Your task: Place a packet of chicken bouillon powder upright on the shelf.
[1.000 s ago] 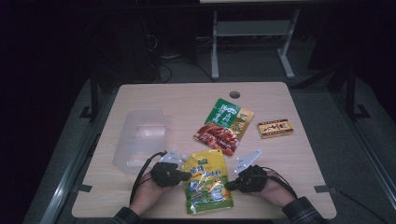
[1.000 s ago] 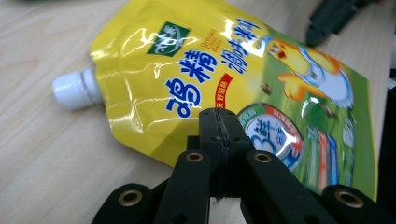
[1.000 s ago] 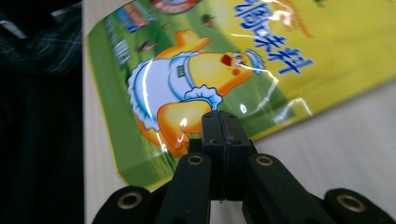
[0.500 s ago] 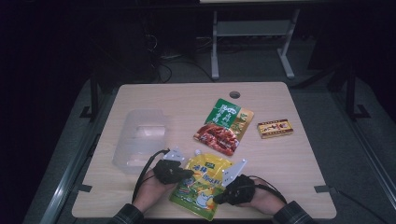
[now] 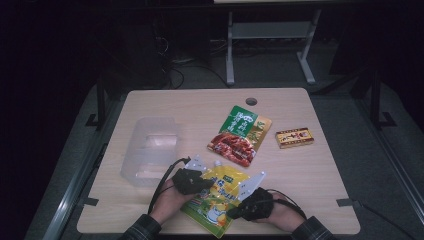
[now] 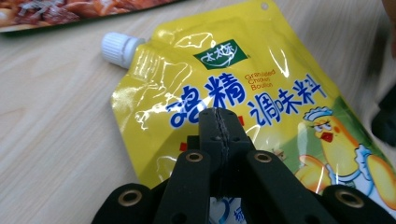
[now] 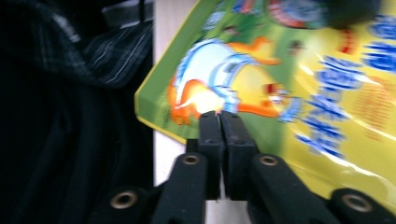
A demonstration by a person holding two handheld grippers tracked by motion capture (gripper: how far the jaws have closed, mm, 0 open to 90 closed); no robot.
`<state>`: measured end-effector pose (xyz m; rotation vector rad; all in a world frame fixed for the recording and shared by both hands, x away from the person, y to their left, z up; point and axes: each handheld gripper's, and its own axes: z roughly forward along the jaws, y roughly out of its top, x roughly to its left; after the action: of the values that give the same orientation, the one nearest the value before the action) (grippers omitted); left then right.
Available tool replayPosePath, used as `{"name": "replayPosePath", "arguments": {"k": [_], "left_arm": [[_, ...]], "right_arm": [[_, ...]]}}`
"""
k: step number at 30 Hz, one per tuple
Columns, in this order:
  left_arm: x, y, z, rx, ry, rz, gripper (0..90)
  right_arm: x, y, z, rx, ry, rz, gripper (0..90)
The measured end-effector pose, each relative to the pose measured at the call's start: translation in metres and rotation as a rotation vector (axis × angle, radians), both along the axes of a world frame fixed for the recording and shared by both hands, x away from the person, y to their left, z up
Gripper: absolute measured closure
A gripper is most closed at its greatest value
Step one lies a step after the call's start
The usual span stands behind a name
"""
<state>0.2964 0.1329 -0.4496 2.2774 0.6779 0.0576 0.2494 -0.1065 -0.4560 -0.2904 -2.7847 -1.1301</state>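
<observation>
Well, left of the yellow pouch (image 5: 220, 197) stands the clear tub (image 5: 150, 150), empty as far as I can see and likely where the pouch belongs. My left gripper (image 6: 219, 114) is pinched tight, its tips on the pouch's printed face near the white cap (image 6: 119, 46); it seems to be pinning the pouch down, though I can't tell if it nips a fold. The pouch lies slanted at the near edge, one corner overhanging. My right gripper (image 7: 219, 114) has just been opening to a sliver, nothing between the jaws, the pouch's corner just past them. Beyond the pouch lies a red-and-green packet (image 5: 240, 135), and right of that a small box (image 5: 295, 137). The table (image 5: 320, 190) is pale wood; the room is dark.
</observation>
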Motion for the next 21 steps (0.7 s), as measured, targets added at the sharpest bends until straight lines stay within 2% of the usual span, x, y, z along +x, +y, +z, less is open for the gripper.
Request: {"name": "replayPosePath", "arguments": {"k": [1,2,4,5,6,7,8,9,10,11,13,15,18,19,20,21], "left_arm": [[0.000,0.000,0.000,0.000,0.000,0.000,86.5],[-0.001,0.003,0.004,0.007,-0.009,0.021,84.6],[-0.001,0.005,0.005,0.016,-0.016,0.027,83.1],[-0.002,0.007,0.007,0.023,-0.026,0.036,83.1],[-0.003,0.011,0.009,0.031,-0.028,0.051,82.0],[-0.003,0.011,0.009,0.031,-0.028,0.051,80.9],[-0.004,0.013,0.011,0.034,-0.028,0.075,78.3],[-0.004,0.013,0.011,0.034,-0.028,0.075,75.9],[-0.005,0.015,0.012,0.042,-0.036,0.084,70.9],[-0.005,0.016,0.012,0.048,-0.034,0.093,68.2],[-0.005,0.016,0.012,0.051,-0.033,0.094,65.4],[-0.005,0.016,0.011,0.053,-0.021,0.092,55.9],[-0.006,0.013,0.010,0.052,-0.018,0.080,51.8],[-0.006,0.013,0.010,0.052,-0.018,0.080,50.2],[-0.006,0.009,0.010,0.044,-0.016,0.078,49.0],[-0.005,0.008,0.009,0.043,-0.020,0.075,47.7]], "right_arm": [[0.000,0.000,0.000,0.000,0.000,0.000,85.8],[0.003,-0.009,0.003,0.014,-0.011,-0.048,81.1],[0.004,-0.017,0.007,0.015,-0.021,-0.105,80.4],[0.004,-0.017,0.007,0.015,-0.021,-0.105,80.4],[0.007,-0.027,0.010,0.014,-0.033,-0.187,83.8],[0.007,-0.027,0.010,0.014,-0.033,-0.187,83.8],[0.013,-0.034,0.011,0.010,-0.046,-0.257,89.8],[0.013,-0.034,0.011,0.010,-0.046,-0.257,89.8],[0.021,-0.037,0.010,0.000,-0.057,-0.308,90.0],[0.025,-0.036,0.009,-0.004,-0.066,-0.324,90.0],[0.028,-0.035,0.008,-0.007,-0.074,-0.330,90.0],[0.036,-0.027,0.006,-0.020,-0.088,-0.334,90.0],[0.037,-0.023,-0.002,-0.094,-0.105,-0.304,90.0],[0.037,-0.023,-0.002,-0.094,-0.105,-0.304,90.0],[0.033,-0.023,-0.004,-0.126,-0.113,-0.295,90.0],[0.032,-0.024,-0.005,-0.117,-0.098,-0.298,90.0]]}}
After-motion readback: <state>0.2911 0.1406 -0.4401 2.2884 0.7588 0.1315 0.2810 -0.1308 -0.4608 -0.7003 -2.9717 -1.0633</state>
